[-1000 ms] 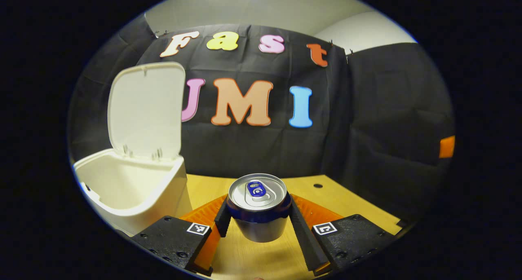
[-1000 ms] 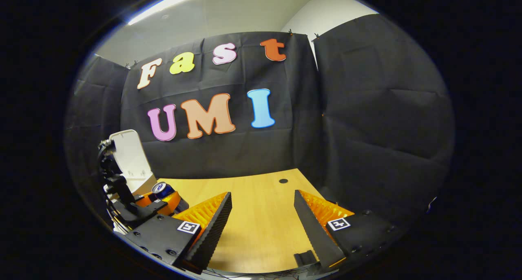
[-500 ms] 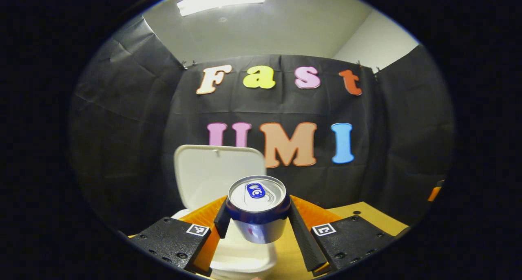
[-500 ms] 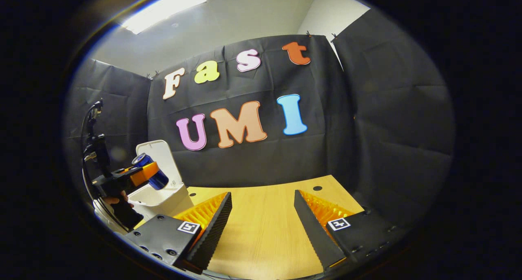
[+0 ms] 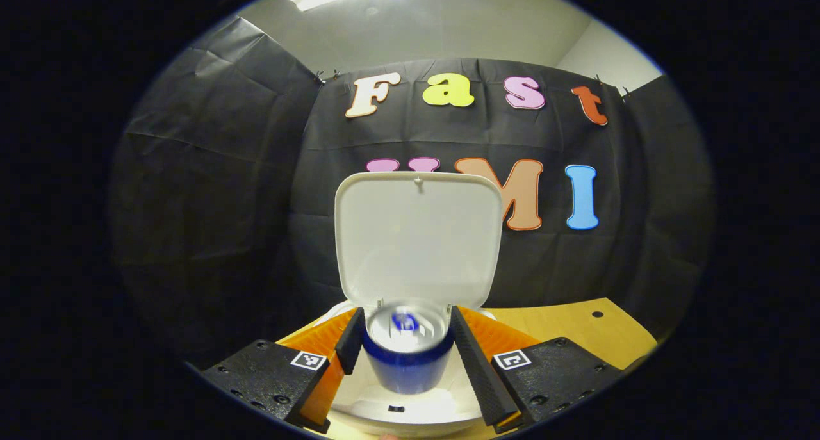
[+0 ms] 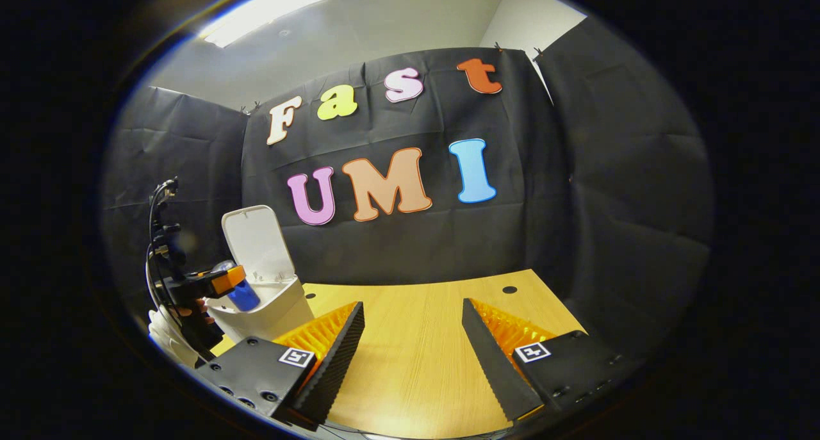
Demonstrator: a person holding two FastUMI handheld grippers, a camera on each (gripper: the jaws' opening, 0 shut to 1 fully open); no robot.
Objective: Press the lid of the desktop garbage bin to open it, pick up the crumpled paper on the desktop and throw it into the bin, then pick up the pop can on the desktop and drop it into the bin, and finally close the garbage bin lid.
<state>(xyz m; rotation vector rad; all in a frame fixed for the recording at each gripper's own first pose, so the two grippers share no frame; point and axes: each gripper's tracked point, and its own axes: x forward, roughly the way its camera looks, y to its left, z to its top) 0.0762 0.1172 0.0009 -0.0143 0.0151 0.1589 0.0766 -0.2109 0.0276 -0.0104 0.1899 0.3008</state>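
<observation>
The pop can (image 5: 405, 350) is seen between the two fingers of the left gripper (image 5: 405, 357), directly above the open mouth of the white garbage bin (image 5: 410, 411). Its image is blurred: a silver top with a blue tab and a deep blue body are made out. Whether the fingers press on it cannot be told. The lid (image 5: 418, 238) is stood upright behind it. The fingers of the right gripper (image 6: 413, 350) are held wide apart over the wooden desktop (image 6: 416, 363), with nothing between them.
</observation>
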